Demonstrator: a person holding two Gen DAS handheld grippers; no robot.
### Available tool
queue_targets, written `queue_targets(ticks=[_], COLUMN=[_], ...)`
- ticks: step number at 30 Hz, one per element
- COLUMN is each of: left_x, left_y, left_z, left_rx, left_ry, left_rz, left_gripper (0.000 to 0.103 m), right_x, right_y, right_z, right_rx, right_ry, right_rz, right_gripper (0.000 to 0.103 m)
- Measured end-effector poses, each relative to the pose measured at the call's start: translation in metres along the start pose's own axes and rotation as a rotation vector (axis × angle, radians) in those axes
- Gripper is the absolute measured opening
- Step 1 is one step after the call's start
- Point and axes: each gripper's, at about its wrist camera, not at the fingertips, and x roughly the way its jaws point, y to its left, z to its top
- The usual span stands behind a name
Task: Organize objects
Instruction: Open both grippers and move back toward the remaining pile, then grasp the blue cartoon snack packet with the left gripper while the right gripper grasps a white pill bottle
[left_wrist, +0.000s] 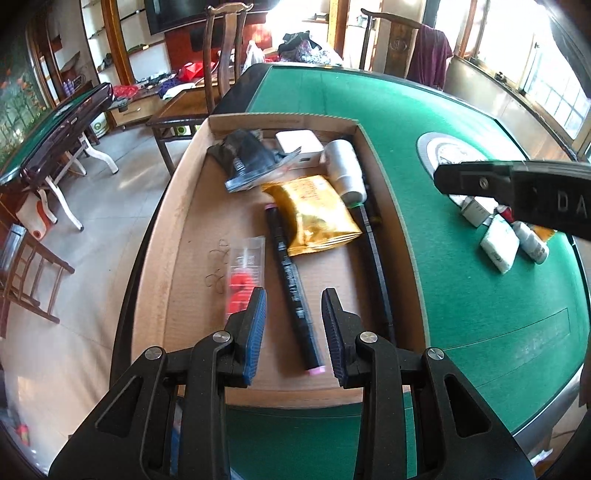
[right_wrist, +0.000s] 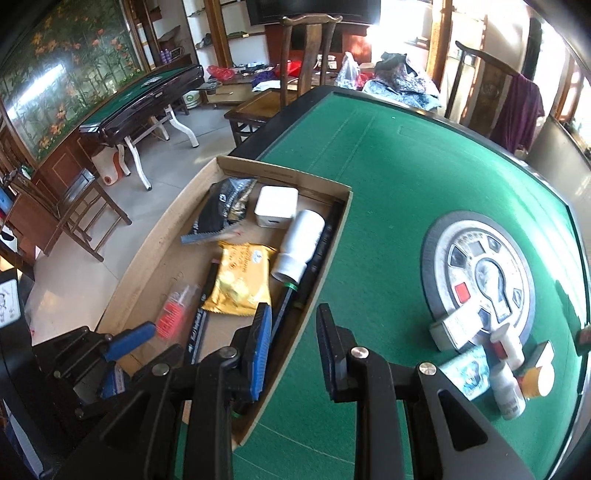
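Observation:
A shallow cardboard box (left_wrist: 177, 236) lies on the green table (left_wrist: 461, 295). It holds a gold snack packet (left_wrist: 317, 214), a black marker with pink ends (left_wrist: 291, 288), a white bottle (left_wrist: 347, 170), a white charger (left_wrist: 299, 144), a black pouch (left_wrist: 247, 155) and a clear packet of red pieces (left_wrist: 245, 273). My left gripper (left_wrist: 295, 325) hovers over the marker, jaws a little apart and holding nothing. My right gripper (right_wrist: 291, 343) is open and empty above the box's right wall (right_wrist: 317, 280). The left gripper (right_wrist: 122, 360) shows at the right wrist view's lower left.
Loose on the felt at the right lie a tissue pack (right_wrist: 465, 373), small white bottles (right_wrist: 508, 391), a grey box (right_wrist: 454, 328) and an orange item (right_wrist: 539, 376), beside the round centre dial (right_wrist: 480, 273). Wooden chairs (left_wrist: 221, 74) stand past the table's far edge.

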Motion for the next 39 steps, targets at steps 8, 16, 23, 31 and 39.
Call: queue_targets(ticks=[8, 16, 23, 31, 39], left_x=[-0.014, -0.02, -0.016, 0.001, 0.028], left_y=[-0.04, -0.085, -0.121, -0.154, -0.197], left_z=[0.006, 0.017, 0.022, 0.029, 0.041], left_rx=[0.047, 0.111, 0.161, 0.191, 0.286], left_ry=[-0.032, -0.049, -0.042, 0.023, 0.11], left_rz=[-0.02, -0.061, -0.095, -0.193, -0.373], left_gripper=[0.03, 0.03, 0.03, 0.03, 0.047], right_x=[-0.023, -0.046, -0.059, -0.069, -0.075], right_y=[-0.033, -0.065, -0.094, -0.143, -0.227], right_z=[-0.023, -0.046, -0.061, -0.086, -0.146], right_rx=[0.036, 0.065, 0.106, 0.219, 0.48], right_ry=[-0.012, -0.028, -0.031, -0.02, 0.036], right_rz=[-0.033, -0.078, -0.109, -0.11, -0.108], right_gripper=[0.025, 0.029, 0.035, 0.044, 0.045])
